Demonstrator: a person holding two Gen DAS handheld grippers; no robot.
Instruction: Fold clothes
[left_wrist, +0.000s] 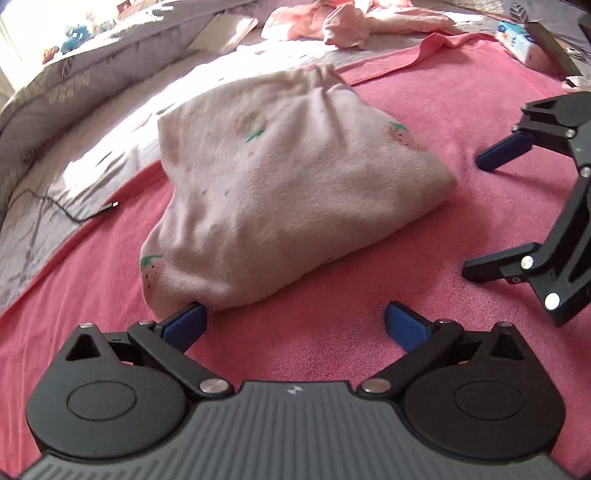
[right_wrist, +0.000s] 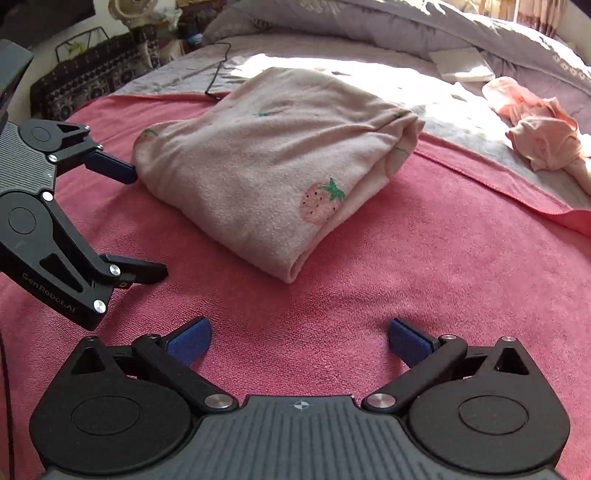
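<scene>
A pale pink garment with strawberry prints (left_wrist: 295, 192) (right_wrist: 266, 173) lies folded into a thick bundle on a red-pink towel (left_wrist: 424, 277) (right_wrist: 406, 266) spread over the bed. My left gripper (left_wrist: 295, 325) (right_wrist: 147, 221) is open at the bundle's near corner; its left blue pad touches the cloth edge and nothing sits between the fingers. My right gripper (right_wrist: 300, 334) (left_wrist: 476, 214) is open too, low over bare towel just short of the bundle's folded corner, holding nothing.
A heap of loose pink clothes (left_wrist: 332, 22) (right_wrist: 543, 136) lies at the far side of the bed. A grey quilt (left_wrist: 74, 74) (right_wrist: 406, 26), a black cable (left_wrist: 74, 214) (right_wrist: 218, 74), a white card (left_wrist: 221, 33) and a tissue pack (left_wrist: 521, 40) surround the towel.
</scene>
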